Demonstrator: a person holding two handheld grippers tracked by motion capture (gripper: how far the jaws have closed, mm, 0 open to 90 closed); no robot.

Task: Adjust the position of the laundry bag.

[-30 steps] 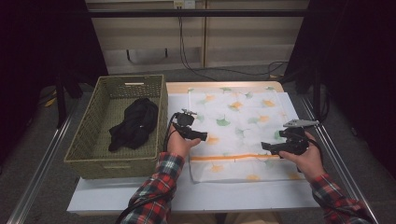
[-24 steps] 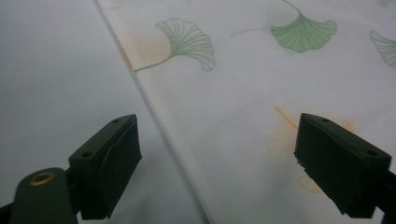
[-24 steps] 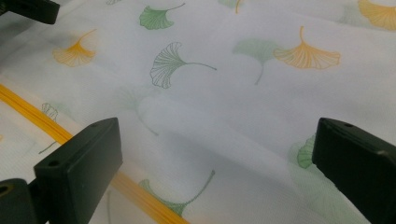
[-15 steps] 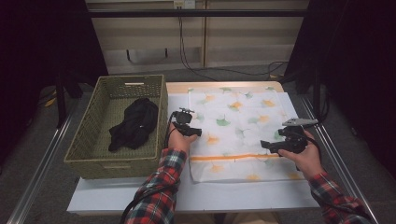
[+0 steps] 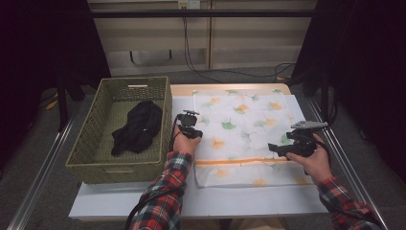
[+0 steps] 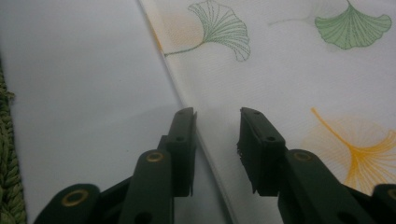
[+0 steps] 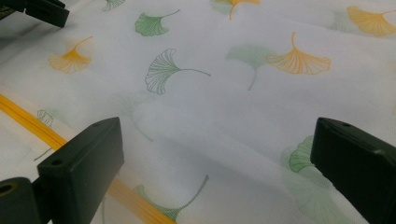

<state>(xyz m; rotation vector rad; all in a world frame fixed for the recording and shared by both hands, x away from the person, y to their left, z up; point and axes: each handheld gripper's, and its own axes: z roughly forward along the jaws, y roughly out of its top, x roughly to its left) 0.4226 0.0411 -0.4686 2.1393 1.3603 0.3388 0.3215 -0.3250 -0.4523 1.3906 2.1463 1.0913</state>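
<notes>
A white cloth (image 5: 244,136) printed with green and orange leaves is spread flat on the desk (image 5: 119,203), just beside a woven basket (image 5: 91,143) in which a dark garment (image 5: 136,125) lies crumpled. The cloth is laid open and smooth, probably so that its edges can be reached from both sides. The left gripper (image 5: 190,128) is placed at the left edge of the cloth, near the basket. In the left gripper view its jaws straddle that edge (image 6: 205,140): one jaw stands over the bare desk, the other over the printed fabric. The jaws have just been closing, but a narrow gap is left between them and the fabric is not yet pinched, so nothing is held. This placement suggests that the edge is meant to be gripped there. The right gripper (image 5: 280,149) is held low over the right part of the cloth, close to the orange stripe (image 7: 42,128). Its jaws are wide apart and empty, with the fabric lying flat beneath them. It seems to be kept ready for a matching grip, so that the cloth can be lifted or folded evenly by both hands.
</notes>
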